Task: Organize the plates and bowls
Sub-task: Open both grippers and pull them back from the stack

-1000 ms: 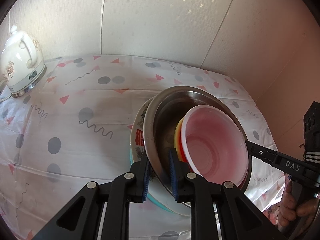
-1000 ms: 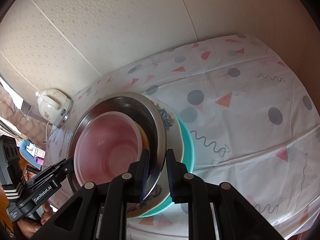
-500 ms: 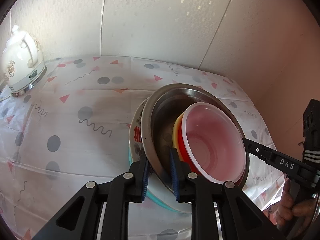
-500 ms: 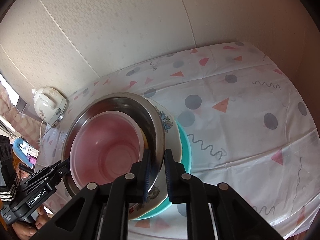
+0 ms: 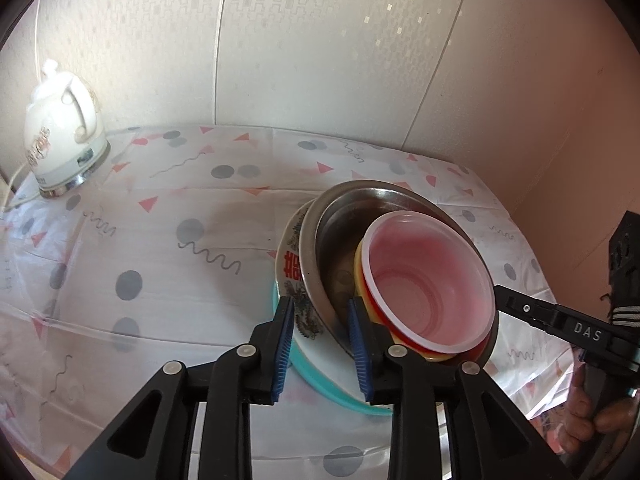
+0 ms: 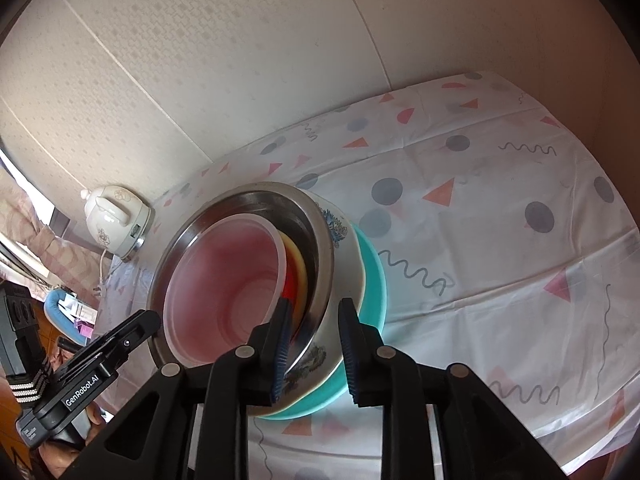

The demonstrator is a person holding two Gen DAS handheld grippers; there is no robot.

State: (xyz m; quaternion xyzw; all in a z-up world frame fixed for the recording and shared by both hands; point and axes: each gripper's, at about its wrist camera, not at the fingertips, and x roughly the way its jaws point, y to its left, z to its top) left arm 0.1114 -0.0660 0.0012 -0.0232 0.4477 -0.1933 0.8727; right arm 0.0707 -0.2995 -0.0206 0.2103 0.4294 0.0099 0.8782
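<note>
A nested stack stands on the tablecloth: a teal plate [image 5: 320,388] at the bottom, then a white patterned bowl [image 5: 290,264], a steel bowl [image 5: 340,216] and a translucent pink bowl [image 5: 432,288] over yellow and red ones. My left gripper [image 5: 320,312] straddles the near rims of the steel and white bowls. Its jaws are opening and its pads stand off the rims. On the opposite side, my right gripper [image 6: 315,312] straddles the steel bowl [image 6: 256,196] and white bowl [image 6: 340,240] rims, with its jaws also opening and a gap at each pad.
A white electric kettle [image 5: 64,132] stands at the table's far left corner by the wall. The patterned tablecloth [image 5: 180,280] spreads left of the stack. A brown wall [image 5: 580,160] closes the right side. A hand [image 5: 588,412] holds the other gripper at the table's edge.
Both grippers were shut on the steel bowl's rim and have now spread their jaws off it. The stack stays where it was.
</note>
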